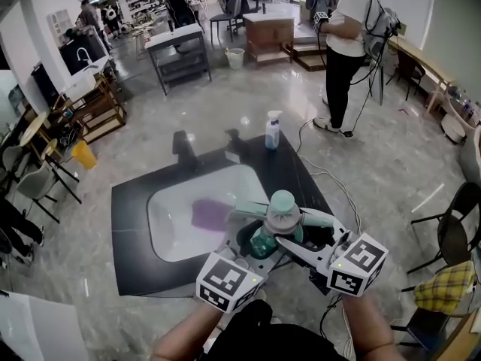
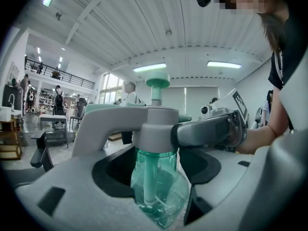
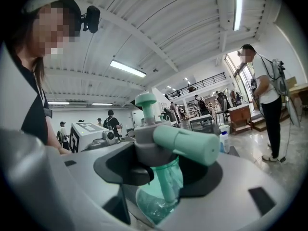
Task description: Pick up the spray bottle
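A translucent green spray bottle with a grey collar and a mint pump top stands upright at the front of the black table, right of the sink. Both grippers close on it from the near side. My left gripper is shut on the spray bottle's body. My right gripper clamps the same spray bottle from the other side, under its mint handle. Whether its base rests on the table is hidden.
A white sink basin holds a purple cloth, with a dark faucet behind it. A small white-and-blue spray bottle stands at the table's far edge. A person stands beyond; chairs stand at the right.
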`<state>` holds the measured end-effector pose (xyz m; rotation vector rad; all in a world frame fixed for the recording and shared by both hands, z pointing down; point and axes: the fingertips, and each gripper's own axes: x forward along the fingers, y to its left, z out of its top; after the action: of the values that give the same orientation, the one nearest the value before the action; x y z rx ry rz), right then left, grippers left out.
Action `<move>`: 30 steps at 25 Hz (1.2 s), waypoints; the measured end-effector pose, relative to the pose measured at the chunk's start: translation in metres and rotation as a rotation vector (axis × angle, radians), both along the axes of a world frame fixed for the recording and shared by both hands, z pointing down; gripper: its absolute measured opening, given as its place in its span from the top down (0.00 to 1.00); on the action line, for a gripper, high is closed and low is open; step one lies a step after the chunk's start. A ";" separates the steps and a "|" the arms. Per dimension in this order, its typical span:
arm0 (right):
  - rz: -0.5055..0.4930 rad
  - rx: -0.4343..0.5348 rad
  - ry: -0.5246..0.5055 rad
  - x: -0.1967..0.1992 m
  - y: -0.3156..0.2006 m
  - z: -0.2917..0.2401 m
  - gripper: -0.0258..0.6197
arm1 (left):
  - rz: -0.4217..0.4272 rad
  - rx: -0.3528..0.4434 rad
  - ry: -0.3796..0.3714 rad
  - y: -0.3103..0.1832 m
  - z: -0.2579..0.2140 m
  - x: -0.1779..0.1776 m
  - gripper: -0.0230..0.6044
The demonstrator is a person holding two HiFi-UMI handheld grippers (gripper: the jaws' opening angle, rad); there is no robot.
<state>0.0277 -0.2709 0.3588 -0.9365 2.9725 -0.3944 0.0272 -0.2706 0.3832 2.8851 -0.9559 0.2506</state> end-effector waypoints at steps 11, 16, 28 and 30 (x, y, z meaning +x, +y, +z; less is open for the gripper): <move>-0.052 -0.001 -0.003 -0.003 0.084 -0.007 0.55 | -0.054 -0.003 -0.014 0.084 -0.007 -0.003 0.54; -0.091 -0.011 -0.008 -0.016 0.112 -0.001 0.55 | -0.090 -0.015 -0.023 0.113 0.000 -0.017 0.54; -0.172 -0.011 -0.003 -0.057 0.154 -0.009 0.55 | -0.169 -0.010 -0.026 0.154 -0.008 -0.058 0.54; -0.177 -0.005 0.003 -0.070 0.164 -0.009 0.55 | -0.173 -0.003 -0.024 0.164 -0.009 -0.071 0.54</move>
<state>-0.0423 -0.1073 0.3494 -0.6763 3.0683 -0.4028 -0.0436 -0.1069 0.3743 2.7806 -1.2000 0.2721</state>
